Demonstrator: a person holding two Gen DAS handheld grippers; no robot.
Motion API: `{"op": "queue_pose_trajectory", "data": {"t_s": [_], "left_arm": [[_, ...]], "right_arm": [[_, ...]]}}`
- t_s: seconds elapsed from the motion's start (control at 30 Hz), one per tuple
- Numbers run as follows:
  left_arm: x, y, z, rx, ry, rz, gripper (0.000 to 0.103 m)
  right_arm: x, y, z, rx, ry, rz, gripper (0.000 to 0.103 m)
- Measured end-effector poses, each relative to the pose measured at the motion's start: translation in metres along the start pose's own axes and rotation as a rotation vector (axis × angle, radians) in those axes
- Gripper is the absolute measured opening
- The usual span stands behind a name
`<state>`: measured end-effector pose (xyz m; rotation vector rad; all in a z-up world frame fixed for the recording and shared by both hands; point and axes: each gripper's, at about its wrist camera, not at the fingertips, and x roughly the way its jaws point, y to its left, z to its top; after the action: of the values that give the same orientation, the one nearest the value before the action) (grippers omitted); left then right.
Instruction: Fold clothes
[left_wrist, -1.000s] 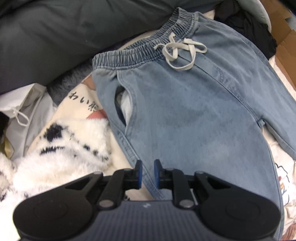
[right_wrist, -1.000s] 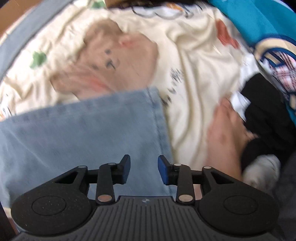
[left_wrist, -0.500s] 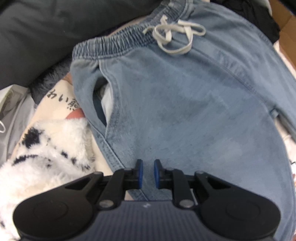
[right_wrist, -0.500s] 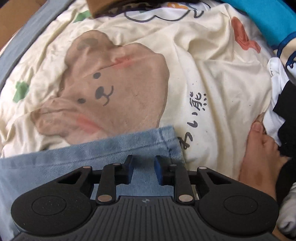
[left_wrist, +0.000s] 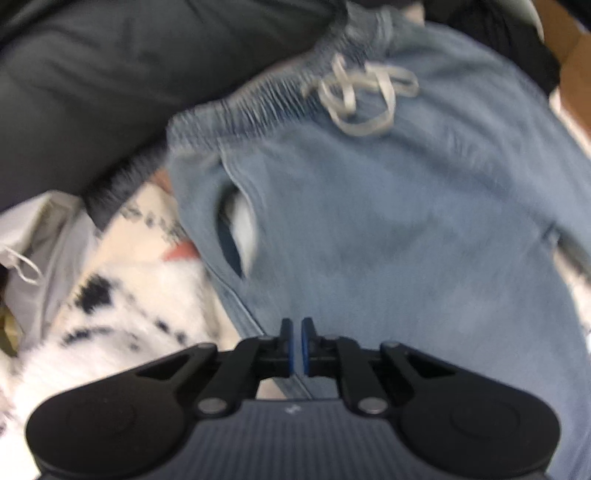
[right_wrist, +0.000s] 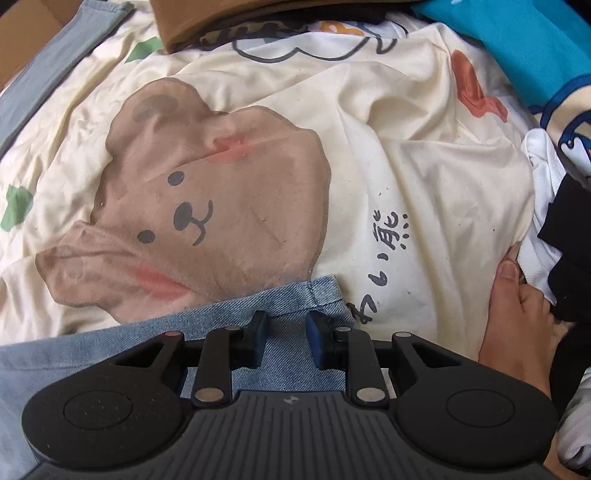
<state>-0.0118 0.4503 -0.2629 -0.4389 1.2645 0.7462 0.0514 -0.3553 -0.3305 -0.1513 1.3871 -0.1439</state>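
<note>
Light blue jeans (left_wrist: 406, 240) with an elastic waistband and a pale drawstring (left_wrist: 365, 99) lie spread on a cream bear-print sheet (right_wrist: 221, 184). The left wrist view is blurred. My left gripper (left_wrist: 295, 332) sits on the jeans' side seam below the pocket slit, and its jaws are shut with the denim edge pinched in the thin gap. In the right wrist view my right gripper (right_wrist: 286, 325) hangs low over the hem of a jeans leg (right_wrist: 317, 295). Its fingers stand apart on either side of flat denim and do not press it.
A dark grey quilt (left_wrist: 110, 74) lies behind the waistband, with a white fluffy black-spotted garment (left_wrist: 129, 314) to the left. A person's bare foot (right_wrist: 517, 314) rests right of the hem beside black clothes (right_wrist: 572, 240). Teal cloth (right_wrist: 517, 37) and brown cloth (right_wrist: 221, 18) lie at the back.
My left jaws have closed from a small gap to almost touching, and that view has shifted and blurred. My right gripper has sunk to the jeans hem with its jaws narrower.
</note>
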Motion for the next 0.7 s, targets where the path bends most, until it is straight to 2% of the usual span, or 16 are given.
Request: {"op": "queue_pose_trajectory", "data": {"t_s": [0.1,0.23,0.37,0.5,0.63,0.7], "left_arm": [[-0.008,0.012,0.024,0.019,-0.045,0.015,0.007],[-0.004,0.021,0.05,0.045,-0.059,0.033,0.007],[-0.003,0.017,0.064,0.056,-0.074,-0.002,0.007],[0.018,0.009,0.066,0.073,-0.014,-0.016,0.007],[0.049,0.013,0.059,0.101,0.047,0.051,0.007],[0.063,0.023,0.057,0.085,0.069,0.07,0.003]], "right_arm": [[0.0,0.0,0.001,-0.006,0.0,0.004,0.029],[0.0,0.001,0.004,-0.006,0.01,0.003,0.029],[0.0,0.001,0.007,-0.018,0.017,0.001,0.029],[-0.004,0.005,0.008,-0.03,0.016,-0.014,0.029],[-0.02,0.01,0.003,-0.067,-0.012,-0.003,0.03],[-0.032,0.012,0.0,-0.077,-0.032,0.019,0.03]]}}
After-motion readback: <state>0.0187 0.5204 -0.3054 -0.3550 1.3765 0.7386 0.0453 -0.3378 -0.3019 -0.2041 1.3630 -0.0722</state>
